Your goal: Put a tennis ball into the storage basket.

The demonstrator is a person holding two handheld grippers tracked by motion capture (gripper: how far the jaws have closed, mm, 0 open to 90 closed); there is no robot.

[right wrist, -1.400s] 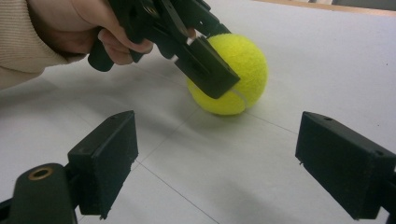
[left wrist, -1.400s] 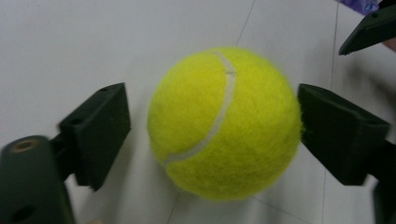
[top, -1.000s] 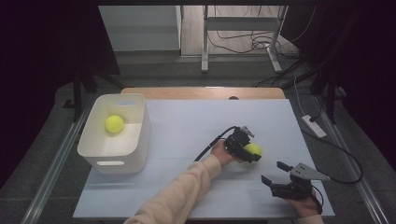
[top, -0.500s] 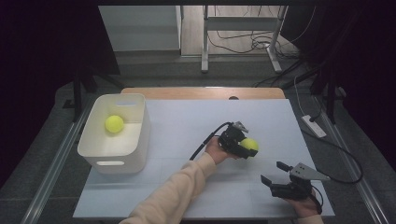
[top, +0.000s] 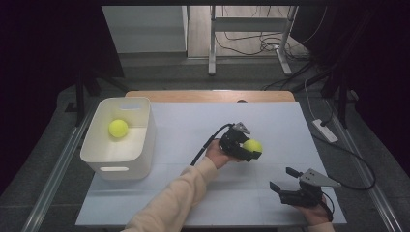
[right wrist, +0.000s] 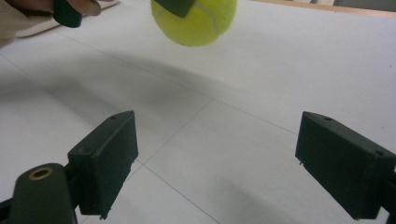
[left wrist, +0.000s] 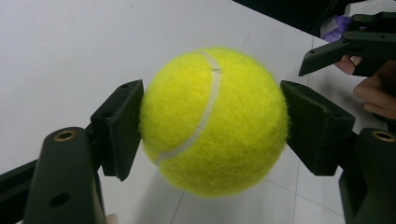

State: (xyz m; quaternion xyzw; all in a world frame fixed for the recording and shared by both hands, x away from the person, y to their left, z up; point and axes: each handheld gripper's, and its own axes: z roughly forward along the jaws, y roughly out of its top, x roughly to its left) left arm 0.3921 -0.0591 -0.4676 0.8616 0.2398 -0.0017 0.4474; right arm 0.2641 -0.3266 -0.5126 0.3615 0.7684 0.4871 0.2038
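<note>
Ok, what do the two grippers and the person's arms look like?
Both grippers are black. The left gripper trails a black cable; its arm wears a cream sleeve. The right gripper carries a grey three-cornered plate. Flat rectangular pads, brass-coloured rivets.

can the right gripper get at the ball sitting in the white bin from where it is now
Probably not easily. The right gripper sits open at the table's near right corner, while the ball lies in the white bin at the far left. The left gripper, holding another ball, and that forearm cross the path.
</note>
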